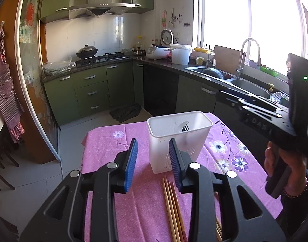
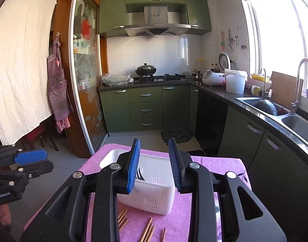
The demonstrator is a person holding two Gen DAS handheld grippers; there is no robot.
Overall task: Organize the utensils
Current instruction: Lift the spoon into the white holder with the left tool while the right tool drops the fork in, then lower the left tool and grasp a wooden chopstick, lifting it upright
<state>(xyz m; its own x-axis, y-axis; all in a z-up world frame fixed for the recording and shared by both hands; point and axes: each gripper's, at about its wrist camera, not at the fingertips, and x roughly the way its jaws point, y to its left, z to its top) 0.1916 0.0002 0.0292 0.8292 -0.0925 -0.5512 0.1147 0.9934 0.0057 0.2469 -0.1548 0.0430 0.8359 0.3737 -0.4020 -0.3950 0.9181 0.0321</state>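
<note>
A white plastic utensil holder [image 1: 179, 141] stands on the pink flowered tablecloth [image 1: 105, 147]; a dark fork [image 1: 185, 128] leans inside it. Several wooden chopsticks [image 1: 173, 207] lie on the cloth in front of the holder. My left gripper [image 1: 153, 159] is open and empty, above the cloth just short of the holder, with the chopsticks below it. My right gripper [image 2: 154, 161] is open and empty, hovering over the holder [image 2: 152, 193], where the fork [image 2: 139, 174] shows. Chopstick ends [image 2: 148, 230] lie below it. The left gripper also shows at the left edge of the right wrist view [image 2: 29, 161].
The small table ends close behind the holder, with grey tiled floor [image 1: 77, 137] beyond. Green kitchen cabinets [image 1: 89, 92], a stove with a wok [image 1: 86, 52] and a sink counter [image 1: 230, 78] stand further off. A glass sliding door [image 2: 87, 80] is at the left.
</note>
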